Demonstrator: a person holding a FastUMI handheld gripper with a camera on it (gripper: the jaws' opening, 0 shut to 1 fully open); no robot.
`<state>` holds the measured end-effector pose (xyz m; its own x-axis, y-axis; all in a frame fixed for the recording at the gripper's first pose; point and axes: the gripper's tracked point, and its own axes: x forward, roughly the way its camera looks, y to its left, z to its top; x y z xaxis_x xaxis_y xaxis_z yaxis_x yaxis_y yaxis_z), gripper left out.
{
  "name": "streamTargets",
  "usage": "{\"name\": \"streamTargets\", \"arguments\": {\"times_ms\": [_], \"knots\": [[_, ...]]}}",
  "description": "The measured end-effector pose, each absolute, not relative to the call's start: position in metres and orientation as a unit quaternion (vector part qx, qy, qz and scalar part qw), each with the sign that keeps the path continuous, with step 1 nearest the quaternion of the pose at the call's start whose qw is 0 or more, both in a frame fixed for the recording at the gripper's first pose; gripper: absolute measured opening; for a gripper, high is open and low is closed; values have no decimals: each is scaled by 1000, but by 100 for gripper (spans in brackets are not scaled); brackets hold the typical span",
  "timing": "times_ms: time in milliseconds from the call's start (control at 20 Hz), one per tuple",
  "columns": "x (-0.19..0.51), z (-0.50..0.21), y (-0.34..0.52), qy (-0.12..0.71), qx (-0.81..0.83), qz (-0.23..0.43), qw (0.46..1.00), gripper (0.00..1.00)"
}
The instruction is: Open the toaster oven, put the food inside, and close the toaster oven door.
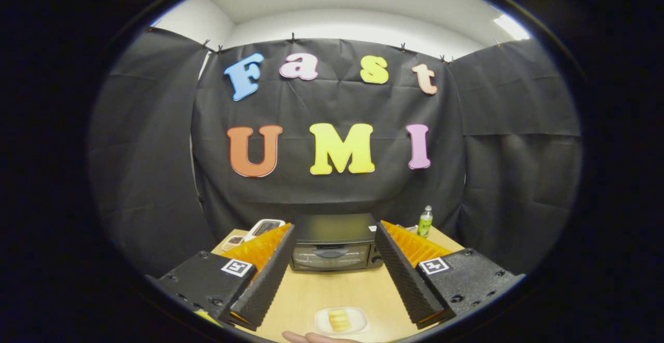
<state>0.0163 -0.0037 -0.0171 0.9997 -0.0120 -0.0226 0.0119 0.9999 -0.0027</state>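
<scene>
Wood-tone table (332, 291): light tabletop, bare strip runs between the fingers from the food plate up to the oven.
Gripper (334, 226): fingers spread wide, nothing between the pads, no contact with anything; tips flank the oven's top corners in this view.
Left finger (270, 275): ribbed pad faces inward, tip points to about 1 o'clock; square marker tag on its base block.
Right finger (402, 275): ribbed pad faces inward, tip points to about 11 o'clock; same kind of marker tag on its base.
Toaster oven (334, 242): dark, small, at 12 o'clock from the gripper, beyond the fingertips at the far side of the table; door up and closed, handle across the glass front, knobs on its right side.
Food (338, 319): pale yellow piece, exact kind hard to tell, at 6 o'clock from the oven, between the finger bases, well apart from the oven.
Plate (358, 327): small, white, holds the food.
Hand (311, 338): part of a person's hand, just below the plate.
Bottle (425, 221): green plastic bottle, upright, at 2 o'clock from the oven, past the right finger.
White trays (263, 228): two, with dark contents, at 10 o'clock from the oven, past the left finger; contents too small to tell.
</scene>
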Motion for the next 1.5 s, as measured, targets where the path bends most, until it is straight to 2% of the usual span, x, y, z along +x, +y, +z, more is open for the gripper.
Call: {"name": "streamTargets", "arguments": {"times_ms": [400,600,850,1100,1500], "knots": [[85,-35,7,-1,-15,13,1000,100],[133,-75,18,28,-32,33,999,100],[200,-139,10,91,-1,-2,996,100],[260,-169,-8,115,-12,-23,993,100],[311,-219,0,192,-18,-4,981,100]]}}
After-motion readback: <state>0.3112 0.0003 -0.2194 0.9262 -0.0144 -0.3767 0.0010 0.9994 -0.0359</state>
